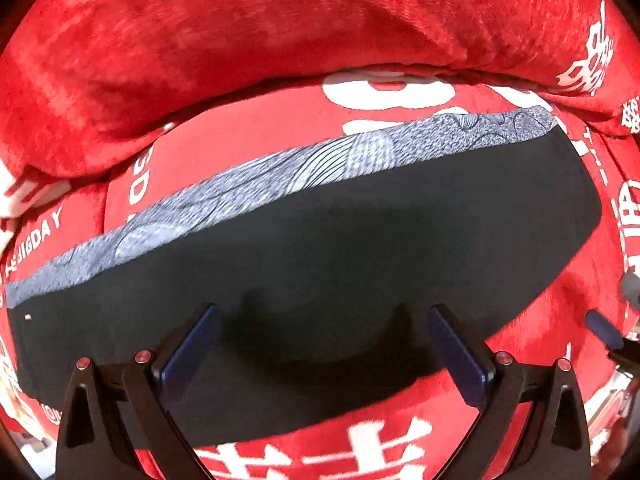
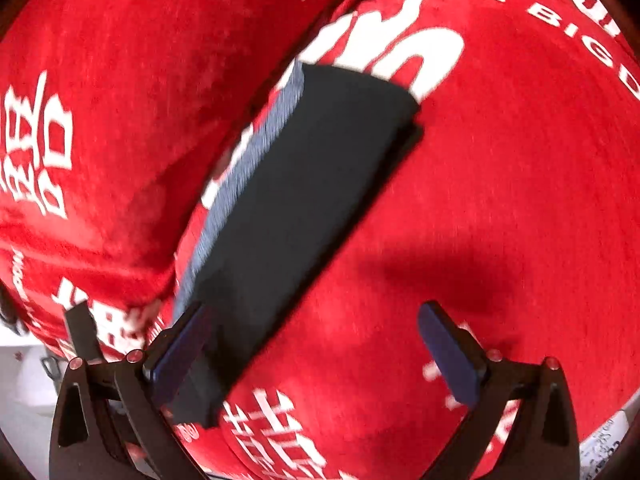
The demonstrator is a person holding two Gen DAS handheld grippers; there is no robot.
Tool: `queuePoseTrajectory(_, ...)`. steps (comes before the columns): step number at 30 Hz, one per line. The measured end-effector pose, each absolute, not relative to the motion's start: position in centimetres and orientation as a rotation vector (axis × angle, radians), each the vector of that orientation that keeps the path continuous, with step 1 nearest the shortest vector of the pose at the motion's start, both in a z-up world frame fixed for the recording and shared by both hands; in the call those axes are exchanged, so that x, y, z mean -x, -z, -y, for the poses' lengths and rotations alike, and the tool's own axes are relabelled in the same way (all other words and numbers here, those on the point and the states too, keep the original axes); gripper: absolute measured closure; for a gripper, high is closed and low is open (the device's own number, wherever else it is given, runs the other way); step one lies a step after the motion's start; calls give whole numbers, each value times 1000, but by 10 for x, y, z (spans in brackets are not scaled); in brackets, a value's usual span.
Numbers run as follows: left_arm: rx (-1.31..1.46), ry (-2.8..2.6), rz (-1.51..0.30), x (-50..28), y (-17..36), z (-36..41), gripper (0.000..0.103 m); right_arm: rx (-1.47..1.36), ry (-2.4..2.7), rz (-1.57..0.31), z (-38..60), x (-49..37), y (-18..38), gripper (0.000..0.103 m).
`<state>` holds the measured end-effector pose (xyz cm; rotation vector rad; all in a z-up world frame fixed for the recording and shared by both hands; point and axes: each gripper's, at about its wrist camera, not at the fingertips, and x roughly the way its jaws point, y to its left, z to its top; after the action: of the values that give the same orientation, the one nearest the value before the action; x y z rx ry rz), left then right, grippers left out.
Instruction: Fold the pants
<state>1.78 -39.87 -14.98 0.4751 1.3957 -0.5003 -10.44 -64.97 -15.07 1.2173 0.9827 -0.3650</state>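
Note:
The pants [image 1: 312, 248] lie folded into a long black slab with a grey patterned band [image 1: 248, 184] along the far edge, flat on a red seat cushion [image 1: 248, 132]. My left gripper [image 1: 324, 344] hovers open over the near edge of the pants, nothing between its blue pads [image 1: 188, 356]. In the right wrist view the same pants [image 2: 304, 184] run diagonally from near left to far centre. My right gripper [image 2: 316, 344] is open at their near end, its left pad [image 2: 180, 352] over the black cloth, its right pad over red cushion. The right gripper's tip [image 1: 604, 328] shows at the left view's right edge.
A red plush back cushion [image 1: 280, 32] with white characters rises behind the pants. The seat cushion [image 2: 500, 200] carries white lettering and extends to the right of the pants. A pale floor or surface [image 2: 24, 400] shows past the cushion's near left edge.

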Motion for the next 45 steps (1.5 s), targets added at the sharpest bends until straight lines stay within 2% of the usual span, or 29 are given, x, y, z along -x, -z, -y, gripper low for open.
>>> queuePoseTrajectory(4, -562, 441, -1375, -20, 175, 411, 0, -1264, 373, -938, 672, 99, 158, 0)
queuePoseTrajectory(7, -511, 427, -1392, -26, 182, 409, 0, -1296, 370, -914, 683, 96, 164, 0)
queuePoseTrajectory(19, -515, 413, -1386, -29, 183, 414, 0, -1364, 265, -894, 687, 84, 185, 0)
queuePoseTrajectory(32, -533, 412, -1365, -24, 183, 415, 0, -1352, 158, -738, 703, 54, 183, 0)
queuePoseTrajectory(38, -548, 424, -1362, -19, 180, 416, 2, -1355, 168, -760, 700, 48, 194, 1)
queuePoseTrajectory(39, -537, 430, -1362, -20, 176, 416, 8, -1375, 183, -764, 701, 47, 194, 6)
queuePoseTrajectory(40, -528, 434, -1362, -20, 172, 417, 18, -1394, 201, -768, 703, 48, 196, 13)
queuePoseTrajectory(41, -521, 436, -1362, -21, 169, 417, 20, -1426, 225, -772, 704, 50, 199, 38)
queuePoseTrajectory(42, -518, 433, -1355, -21, 165, 417, 20, -1458, 244, -788, 706, 52, 204, 52)
queuePoseTrajectory(43, -510, 432, -1343, -23, 162, 416, 21, -1490, 250, -797, 707, 54, 209, 70)
queuePoseTrajectory(45, -488, 435, -1310, -25, 151, 416, 21, -1529, 241, -782, 708, 62, 214, 86)
